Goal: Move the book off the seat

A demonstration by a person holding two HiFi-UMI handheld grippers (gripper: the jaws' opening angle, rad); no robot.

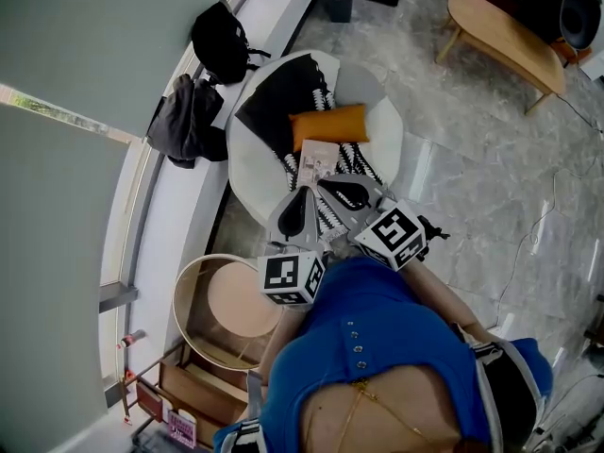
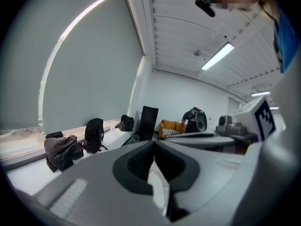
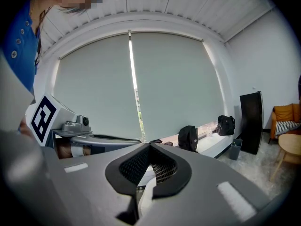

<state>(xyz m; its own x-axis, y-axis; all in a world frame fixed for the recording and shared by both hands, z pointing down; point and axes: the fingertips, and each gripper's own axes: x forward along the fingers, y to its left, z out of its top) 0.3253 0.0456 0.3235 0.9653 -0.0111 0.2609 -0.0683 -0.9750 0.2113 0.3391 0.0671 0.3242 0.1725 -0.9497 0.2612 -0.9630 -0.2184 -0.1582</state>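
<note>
Book (image 1: pixel 318 159): lies flat on the seat (image 1: pixel 247 173), just below the cushion (image 1: pixel 328 125) and partly on the throw (image 1: pixel 283 97). The cover is pale and rectangular. Its print is too small to read.

Left gripper (image 1: pixel 304 194): jaws are together with nothing between them. It hangs over the near edge of the seat, its tip just short of the book. Contact with the book cannot be confirmed.

Right gripper (image 1: pixel 324 185): jaws are together and it is empty. Its tip is close to the book's near edge, and contact likewise cannot be told. The two grippers sit side by side, grey-bodied with dark ribbed pads.

Left cube (image 1: pixel 291 278) and right cube (image 1: pixel 396 236): white faces bearing black square markers, no legible text.

Seat: round, white and smooth. The cushion is orange, oblong and soft. The throw is fabric in black with a black-and-white zigzag pattern.

Surroundings: a black backpack (image 1: pixel 220 41) and a grey bag (image 1: pixel 184 121) rest on the white window ledge (image 1: pixel 179 206) beside the seat. The floor (image 1: pixel 472 159) is grey and marble-patterned. An oval wooden bench (image 1: pixel 505 31) stands well apart from the seat.
</note>
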